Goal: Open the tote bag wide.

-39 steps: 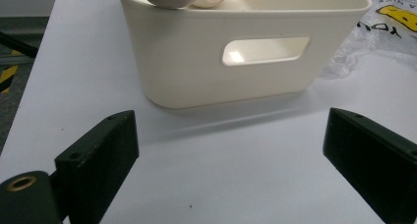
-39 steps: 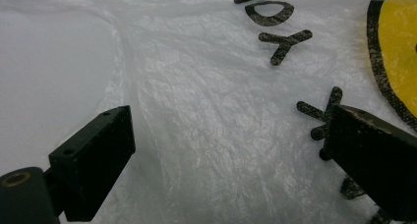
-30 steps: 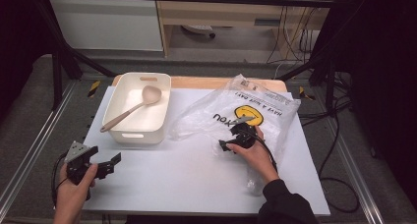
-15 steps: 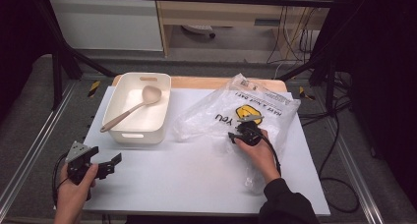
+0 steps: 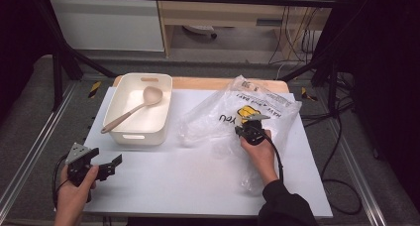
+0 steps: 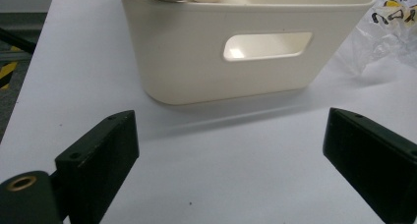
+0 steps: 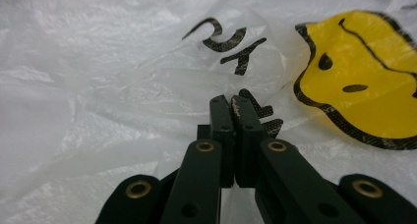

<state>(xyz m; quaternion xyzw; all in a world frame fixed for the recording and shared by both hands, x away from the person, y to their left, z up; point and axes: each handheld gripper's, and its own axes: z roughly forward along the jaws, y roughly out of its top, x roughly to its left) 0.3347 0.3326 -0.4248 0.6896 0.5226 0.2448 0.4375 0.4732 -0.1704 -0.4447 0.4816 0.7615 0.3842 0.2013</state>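
A white table (image 5: 198,186) stands over a grey floor. At its left edge the left tongs (image 5: 106,167) rest with jaws spread wide and nothing between them, facing a cream tub (image 5: 130,132) that holds a spoon (image 5: 130,111). To the right a clear plastic bag (image 5: 218,124) with a yellow smiley print (image 7: 366,79) lies crumpled on the table. The right tongs (image 7: 231,102) have just been closing and sit clenched against the bag's film; whether film is pinched between them cannot be told.

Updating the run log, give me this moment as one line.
right gripper: just closed on plastic bag | left gripper: open, facing bin | spoon: in bin
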